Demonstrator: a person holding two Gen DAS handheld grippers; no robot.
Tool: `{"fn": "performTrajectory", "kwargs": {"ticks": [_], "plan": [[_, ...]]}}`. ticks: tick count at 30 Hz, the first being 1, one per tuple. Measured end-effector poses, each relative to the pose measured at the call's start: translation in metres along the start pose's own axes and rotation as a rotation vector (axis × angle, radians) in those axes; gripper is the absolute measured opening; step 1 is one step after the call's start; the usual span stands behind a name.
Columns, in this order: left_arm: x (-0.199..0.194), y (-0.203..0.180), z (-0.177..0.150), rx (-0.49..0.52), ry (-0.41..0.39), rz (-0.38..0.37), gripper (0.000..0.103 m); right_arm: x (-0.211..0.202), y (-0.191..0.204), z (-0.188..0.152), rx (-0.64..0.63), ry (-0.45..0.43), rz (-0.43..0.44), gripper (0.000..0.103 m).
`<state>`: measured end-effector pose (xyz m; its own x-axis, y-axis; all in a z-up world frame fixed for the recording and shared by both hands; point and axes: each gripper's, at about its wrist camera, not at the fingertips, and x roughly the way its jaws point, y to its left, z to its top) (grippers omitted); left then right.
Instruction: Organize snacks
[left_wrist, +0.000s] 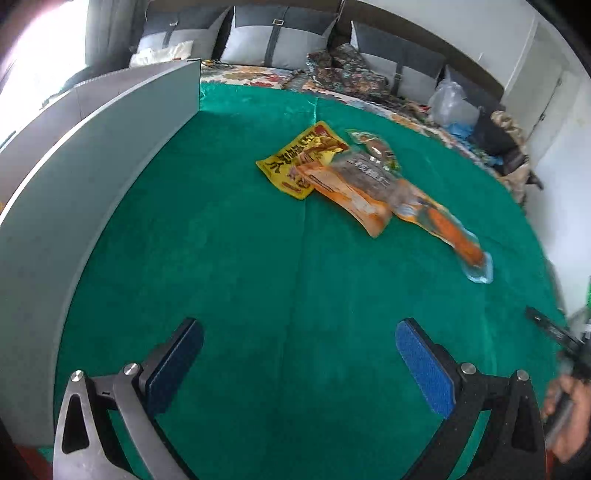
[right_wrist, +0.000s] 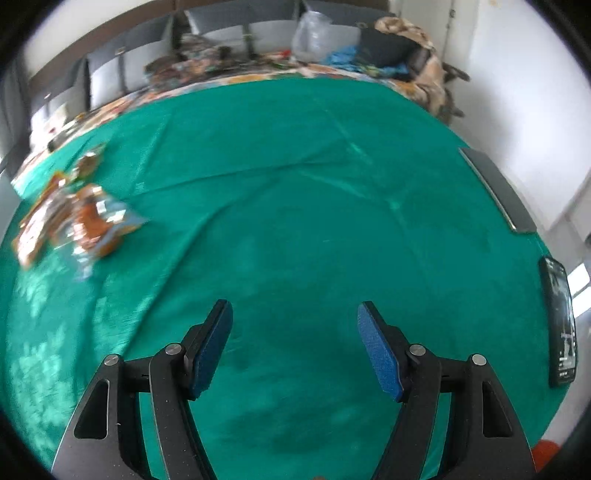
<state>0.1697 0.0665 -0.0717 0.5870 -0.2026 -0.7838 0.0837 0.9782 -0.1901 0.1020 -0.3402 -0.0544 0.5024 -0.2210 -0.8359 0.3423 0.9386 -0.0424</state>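
A small pile of snack packets lies on the green cloth (left_wrist: 258, 295): a yellow packet (left_wrist: 295, 162), an orange packet (left_wrist: 351, 195) overlapping it, and a long clear packet with an orange snack (left_wrist: 439, 221) at the right. My left gripper (left_wrist: 299, 328) is open and empty, well short of the pile. In the right wrist view the same pile (right_wrist: 74, 218) appears blurred at the far left. My right gripper (right_wrist: 295, 310) is open and empty over bare green cloth (right_wrist: 314, 203), far from the packets.
A grey box wall (left_wrist: 92, 166) curves along the left of the cloth. A dark phone (right_wrist: 561, 321) and a grey flat device (right_wrist: 498, 188) lie at the cloth's right edge. A sofa with cushions (left_wrist: 277, 33) and clutter stands behind.
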Motion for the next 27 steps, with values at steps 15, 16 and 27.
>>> {"fn": "performTrajectory", "kwargs": {"ticks": [15,16,27], "plan": [[0.061,-0.017,0.009,0.148,-0.022,0.128,0.103,0.025,-0.003,0.011,-0.01,-0.062,0.035,0.083],[0.061,-0.017,0.009,0.148,-0.022,0.128,0.103,0.025,-0.003,0.011,-0.01,-0.062,0.033,0.083],[0.061,-0.017,0.009,0.149,-0.022,0.127,0.103,0.027,-0.004,0.01,-0.011,-0.061,0.033,0.083]]}}
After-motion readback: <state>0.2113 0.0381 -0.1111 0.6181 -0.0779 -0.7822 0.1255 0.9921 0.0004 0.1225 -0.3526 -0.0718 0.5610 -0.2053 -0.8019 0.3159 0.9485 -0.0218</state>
